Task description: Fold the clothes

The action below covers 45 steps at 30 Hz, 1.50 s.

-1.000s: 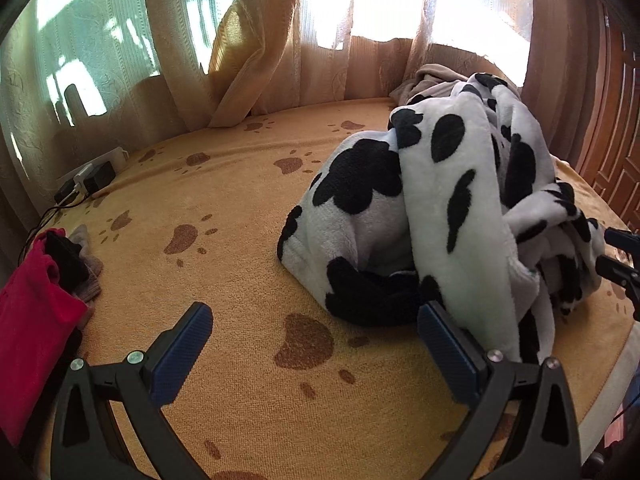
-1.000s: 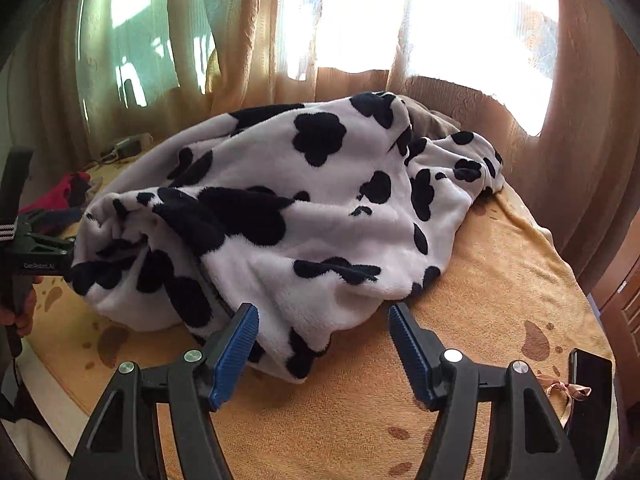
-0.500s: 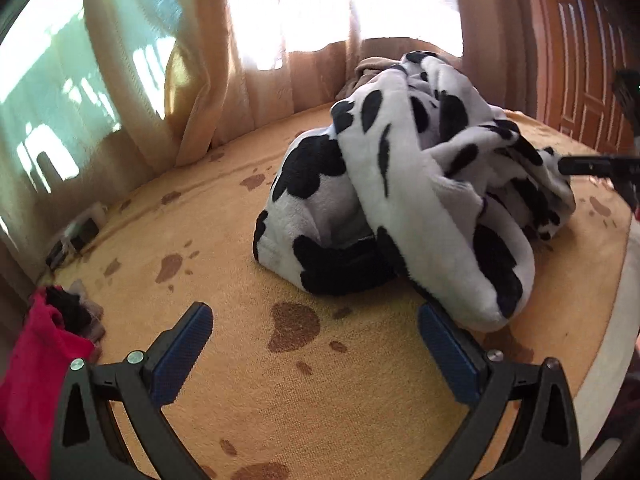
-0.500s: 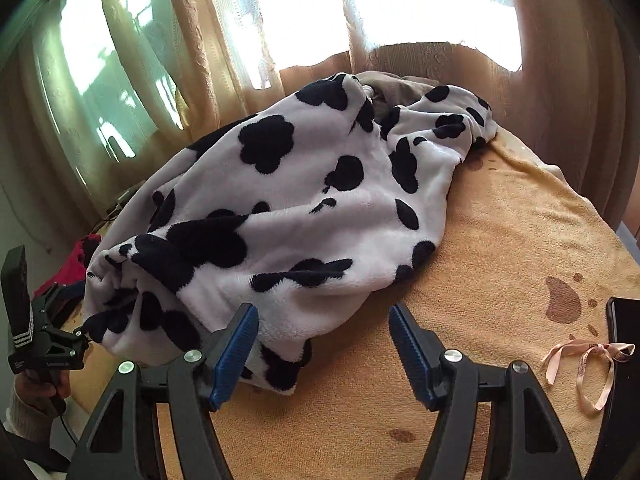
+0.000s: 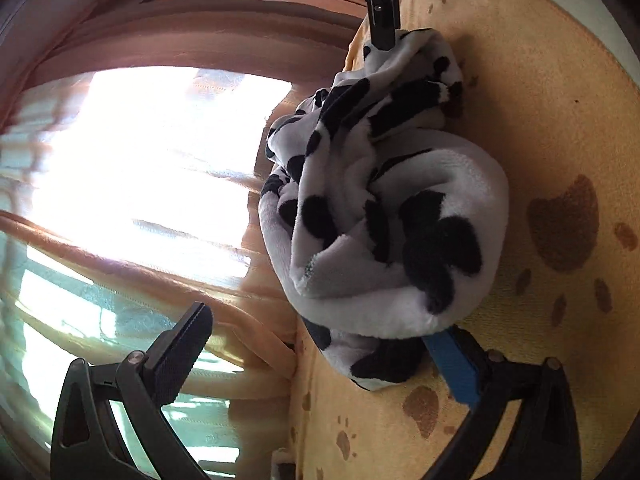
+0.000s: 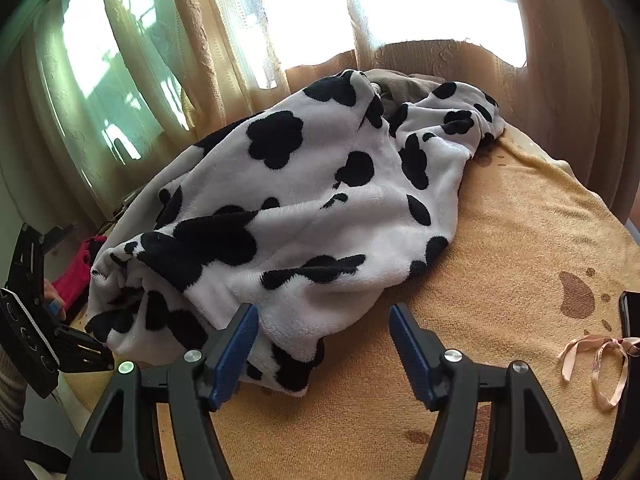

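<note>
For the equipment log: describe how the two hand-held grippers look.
Both are black angular frames with triangular cut-outs and silver pivot bolts. The right hand-held gripper has blue ribbed finger pads, and a green light glows on its frame. The left hand-held gripper shows one blue pad.

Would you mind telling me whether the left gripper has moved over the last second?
Yes. The left gripper has rolled onto its side: the curtain, earlier along the top, now fills the left, and it has closed in on the fleece.
</note>
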Each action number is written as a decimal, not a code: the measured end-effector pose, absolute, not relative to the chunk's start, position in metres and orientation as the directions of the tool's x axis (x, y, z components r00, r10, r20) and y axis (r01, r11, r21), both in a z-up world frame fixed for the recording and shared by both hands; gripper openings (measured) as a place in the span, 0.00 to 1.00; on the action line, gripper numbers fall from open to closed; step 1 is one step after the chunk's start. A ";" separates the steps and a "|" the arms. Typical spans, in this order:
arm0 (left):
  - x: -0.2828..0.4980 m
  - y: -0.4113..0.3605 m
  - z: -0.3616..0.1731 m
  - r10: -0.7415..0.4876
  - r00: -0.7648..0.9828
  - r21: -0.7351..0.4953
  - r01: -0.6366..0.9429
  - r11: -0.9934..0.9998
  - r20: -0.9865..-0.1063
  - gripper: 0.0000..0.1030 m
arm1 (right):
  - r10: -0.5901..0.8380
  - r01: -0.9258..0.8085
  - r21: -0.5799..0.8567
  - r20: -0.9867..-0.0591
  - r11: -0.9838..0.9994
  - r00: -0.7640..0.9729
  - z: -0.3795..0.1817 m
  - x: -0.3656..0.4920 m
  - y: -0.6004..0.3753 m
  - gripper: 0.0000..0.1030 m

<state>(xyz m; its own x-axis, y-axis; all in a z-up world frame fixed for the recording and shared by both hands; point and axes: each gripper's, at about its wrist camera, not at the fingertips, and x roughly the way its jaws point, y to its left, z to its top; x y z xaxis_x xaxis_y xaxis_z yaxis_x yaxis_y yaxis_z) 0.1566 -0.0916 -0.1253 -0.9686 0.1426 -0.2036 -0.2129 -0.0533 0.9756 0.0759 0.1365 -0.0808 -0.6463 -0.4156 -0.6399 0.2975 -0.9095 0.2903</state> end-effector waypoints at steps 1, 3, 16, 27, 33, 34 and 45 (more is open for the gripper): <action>0.156 -0.091 -0.128 0.175 -0.964 0.980 -0.199 0.014 -0.198 1.00 | -0.417 0.296 0.294 -0.639 -0.909 -0.646 -0.081 0.076 0.137 0.68; 0.155 -0.088 -0.135 0.214 -0.952 0.971 -0.190 0.144 -0.218 1.00 | -0.419 0.292 0.300 -0.637 -0.908 -0.647 -0.080 0.076 0.138 0.68; 0.126 -0.082 -0.153 0.133 -0.909 0.830 -0.292 0.475 -0.396 0.99 | -0.422 0.267 0.333 -0.604 -0.904 -0.676 -0.077 0.085 0.156 0.68; 0.099 -0.061 -0.092 0.045 -0.841 0.841 -0.534 0.082 -0.538 0.19 | -0.404 0.251 0.333 -0.557 -0.909 -0.725 -0.066 0.085 0.173 0.68; 0.081 -0.071 -0.029 0.100 -0.872 0.823 -0.485 -0.296 -0.478 0.18 | -0.316 0.333 0.088 -0.604 -0.939 -0.731 -0.063 0.082 0.165 0.68; 0.076 -0.073 -0.017 0.107 -0.877 0.803 -0.472 -0.364 -0.467 0.18 | -0.299 0.350 0.039 -0.613 -0.936 -0.732 -0.063 0.081 0.162 0.68; 0.054 -0.127 0.088 0.223 -0.914 0.490 -0.375 -0.787 -0.340 0.18 | -0.111 0.506 -0.448 -0.658 -0.737 -0.745 -0.085 0.070 0.121 0.68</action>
<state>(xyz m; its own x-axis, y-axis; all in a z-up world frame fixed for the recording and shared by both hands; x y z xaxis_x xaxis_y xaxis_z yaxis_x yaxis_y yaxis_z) 0.0544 -0.1265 0.0878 -0.9135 0.2228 -0.3403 -0.3746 -0.7868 0.4905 0.0704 0.1212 -0.0849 -0.7447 -0.1113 -0.6581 0.5063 -0.7367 -0.4483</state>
